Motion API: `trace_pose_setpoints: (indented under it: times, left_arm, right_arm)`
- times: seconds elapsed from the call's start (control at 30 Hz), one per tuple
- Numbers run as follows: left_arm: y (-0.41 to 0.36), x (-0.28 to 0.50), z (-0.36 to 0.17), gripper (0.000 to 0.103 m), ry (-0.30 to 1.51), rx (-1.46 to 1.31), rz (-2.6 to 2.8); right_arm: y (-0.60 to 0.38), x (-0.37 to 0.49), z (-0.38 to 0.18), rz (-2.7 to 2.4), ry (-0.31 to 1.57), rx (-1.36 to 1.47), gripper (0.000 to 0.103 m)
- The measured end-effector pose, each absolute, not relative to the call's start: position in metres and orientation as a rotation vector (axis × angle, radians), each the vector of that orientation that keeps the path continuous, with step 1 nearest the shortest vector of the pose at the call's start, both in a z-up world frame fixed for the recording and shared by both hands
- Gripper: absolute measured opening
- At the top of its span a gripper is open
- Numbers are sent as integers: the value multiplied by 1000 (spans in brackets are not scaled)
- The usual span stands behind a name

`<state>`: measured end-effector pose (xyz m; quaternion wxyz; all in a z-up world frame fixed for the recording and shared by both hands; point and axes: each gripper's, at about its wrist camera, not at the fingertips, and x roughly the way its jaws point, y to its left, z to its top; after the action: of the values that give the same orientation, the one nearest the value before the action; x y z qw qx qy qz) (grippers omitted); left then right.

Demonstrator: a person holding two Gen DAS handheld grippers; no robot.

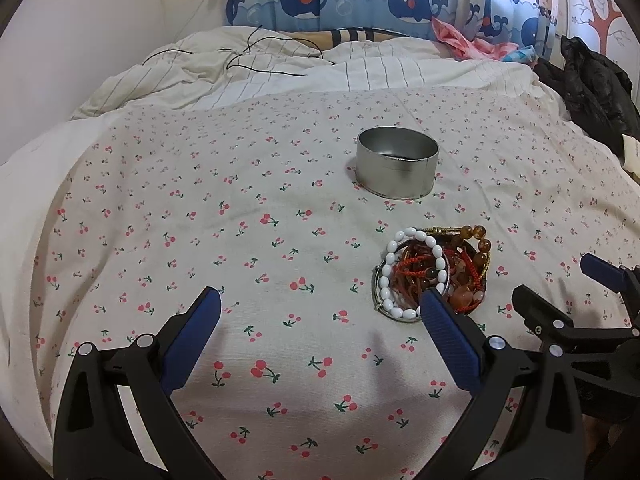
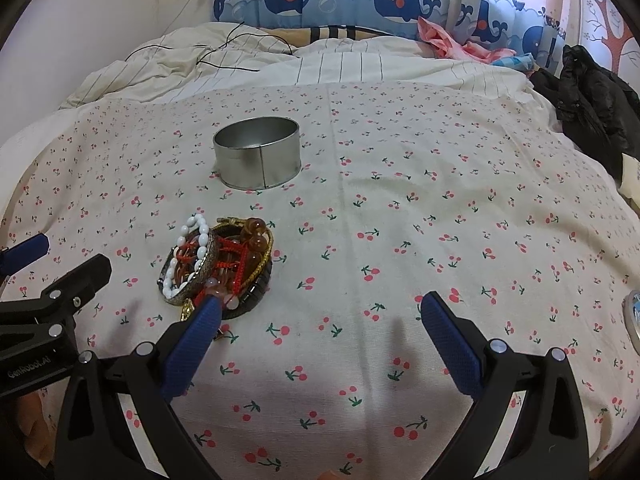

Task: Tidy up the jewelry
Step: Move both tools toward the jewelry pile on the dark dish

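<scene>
A heap of jewelry (image 1: 434,274) lies on the cherry-print sheet: a white bead bracelet (image 1: 408,240), amber beads (image 1: 478,236), red cords and bangles. It also shows in the right wrist view (image 2: 224,264). An open round metal tin (image 1: 396,162) stands beyond it, also in the right wrist view (image 2: 258,152). My left gripper (image 1: 322,300) is open, its right finger beside the heap's near edge. My right gripper (image 2: 320,306) is open, its left fingertip at the heap's near edge. Both are empty.
A rumpled striped quilt (image 1: 280,68) with a black cable lies at the back. A black jacket (image 1: 592,84) is heaped at the right edge. A round metal lid (image 2: 634,314) shows at the far right. Whale curtains hang behind the bed.
</scene>
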<state>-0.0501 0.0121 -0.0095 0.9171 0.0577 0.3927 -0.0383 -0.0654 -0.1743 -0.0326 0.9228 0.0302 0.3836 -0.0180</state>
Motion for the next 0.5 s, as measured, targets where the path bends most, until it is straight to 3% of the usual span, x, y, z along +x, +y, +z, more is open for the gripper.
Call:
trace_pose_setpoints:
  times: [0.5]
  left_arm:
    - [35, -37, -25, 96, 871, 79, -74]
  right_arm:
    - [-190, -66, -37, -16, 787, 106, 96]
